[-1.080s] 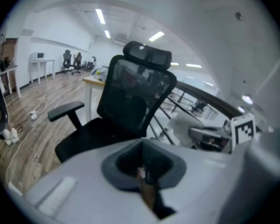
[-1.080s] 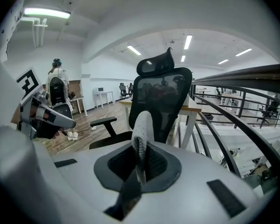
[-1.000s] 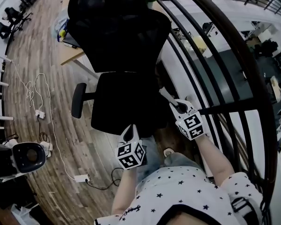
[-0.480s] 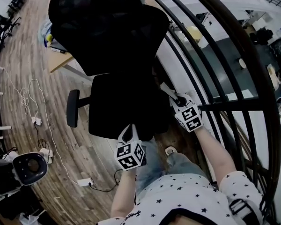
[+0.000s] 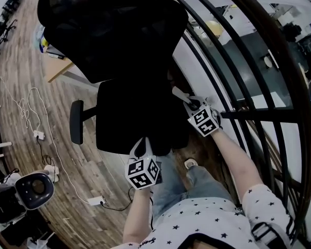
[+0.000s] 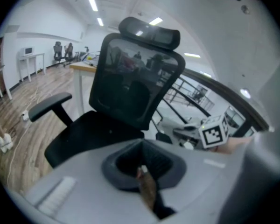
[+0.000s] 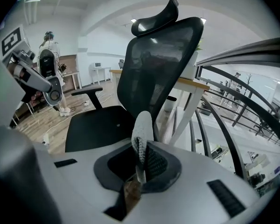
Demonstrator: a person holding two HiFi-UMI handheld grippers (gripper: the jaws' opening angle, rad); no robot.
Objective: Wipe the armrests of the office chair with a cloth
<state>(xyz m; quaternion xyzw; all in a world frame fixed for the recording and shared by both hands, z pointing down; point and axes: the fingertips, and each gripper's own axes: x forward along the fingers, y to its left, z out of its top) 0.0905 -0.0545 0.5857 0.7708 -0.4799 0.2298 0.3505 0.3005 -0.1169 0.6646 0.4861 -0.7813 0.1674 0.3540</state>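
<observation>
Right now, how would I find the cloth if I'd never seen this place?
Find the big black office chair. Beside it, toward the dark railing, is the right gripper. The cloth is the pale, bumpy strip pinched in it, light against the black seat.

Short-sleeved white shirt (image 5: 207, 217) with dark stars, blue-grey jeans (image 5: 168, 184), pale shoe (image 5: 189, 164)
</observation>
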